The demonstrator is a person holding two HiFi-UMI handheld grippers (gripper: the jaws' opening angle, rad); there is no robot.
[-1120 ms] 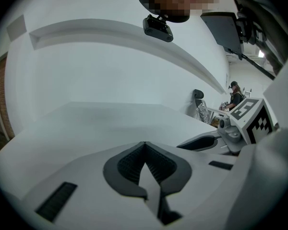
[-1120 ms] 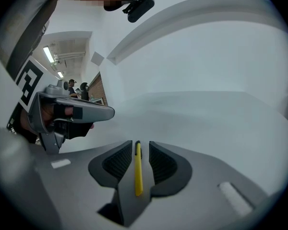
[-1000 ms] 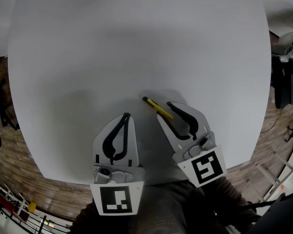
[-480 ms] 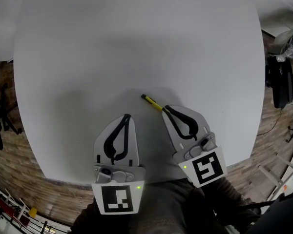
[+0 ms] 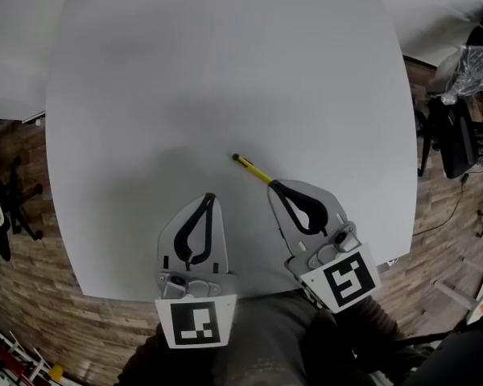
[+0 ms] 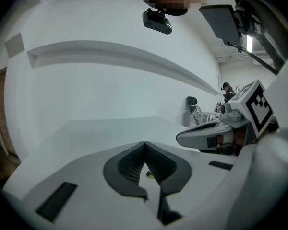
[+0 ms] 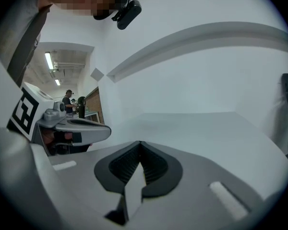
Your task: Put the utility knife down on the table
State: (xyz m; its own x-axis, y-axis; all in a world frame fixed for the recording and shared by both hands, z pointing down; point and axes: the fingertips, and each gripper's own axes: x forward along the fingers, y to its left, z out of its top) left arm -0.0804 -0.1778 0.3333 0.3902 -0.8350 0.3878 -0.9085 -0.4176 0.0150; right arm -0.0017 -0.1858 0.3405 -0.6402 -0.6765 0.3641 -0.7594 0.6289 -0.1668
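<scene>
The utility knife [image 5: 252, 170], yellow with a black tip, lies flat on the white table [image 5: 225, 71], pointing up-left. My right gripper [image 5: 274, 186] is shut with nothing in it, its tip just over the knife's near end. In the right gripper view the pads [image 7: 149, 164] meet and the knife is hidden. My left gripper [image 5: 209, 197] is shut and empty, to the left of the knife. A small bit of the knife [image 6: 149, 175] shows through the slit of the left gripper's pads. The right gripper [image 6: 216, 133] appears at the side of the left gripper view.
The table's near edge [image 5: 145, 292] runs just under both grippers, with wooden floor [image 5: 32, 296] beyond it. A black chair and a plastic bag [image 5: 459, 71] stand off the table's right side. The person's lap [image 5: 266, 344] is below.
The right gripper's jaws went from open around the knife to shut and drew back slightly toward me. The knife stays lying on the table. The left gripper holds still.
</scene>
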